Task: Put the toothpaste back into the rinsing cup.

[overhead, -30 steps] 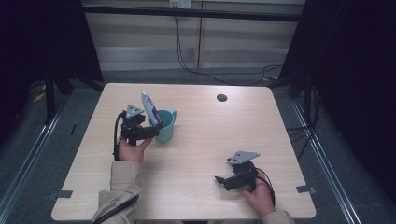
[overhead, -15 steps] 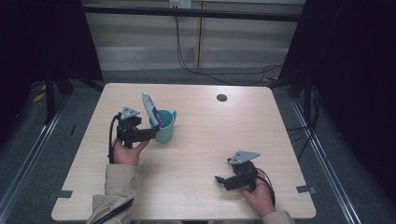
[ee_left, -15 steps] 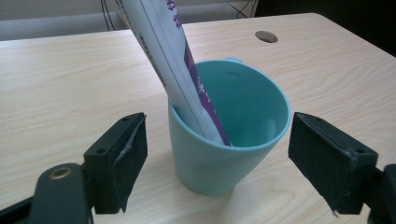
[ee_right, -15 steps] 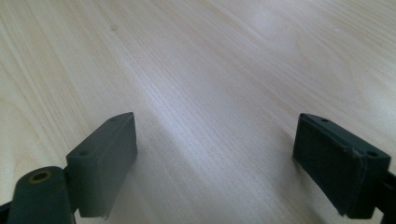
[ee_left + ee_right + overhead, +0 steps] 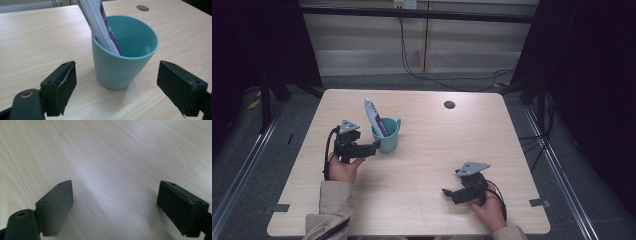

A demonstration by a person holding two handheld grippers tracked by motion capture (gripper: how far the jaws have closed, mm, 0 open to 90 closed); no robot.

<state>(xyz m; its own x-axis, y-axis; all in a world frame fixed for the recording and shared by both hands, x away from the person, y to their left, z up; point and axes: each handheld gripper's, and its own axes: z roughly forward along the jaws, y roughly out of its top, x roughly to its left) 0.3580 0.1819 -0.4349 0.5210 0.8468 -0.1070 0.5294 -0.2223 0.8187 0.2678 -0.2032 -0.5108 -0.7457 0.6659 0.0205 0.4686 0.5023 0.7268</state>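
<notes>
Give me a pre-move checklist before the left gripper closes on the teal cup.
1. Left gripper open: ok, jaws spread wider than the teal cup.
2. Cup between the jaws: not ok, it stands just ahead of them.
3. Cup upright on the table: ok.
4. Tube inside the cup: ok, leaning on the rim.
5. Tube stays put when the cup is lifted: cannot tell.
6. Right gripper out of the way: ok, open over bare table.

Pale wooden table [image 5: 422, 205] on a grey floor [image 5: 582, 165]

A dark round hole [image 5: 449, 104] sits near the table's far edge, right of centre; black cables [image 5: 452, 82] trail over the floor beyond it (under a black crossbar [image 5: 412, 13]), and a tape mark [image 5: 538, 202] lies near right.
</notes>
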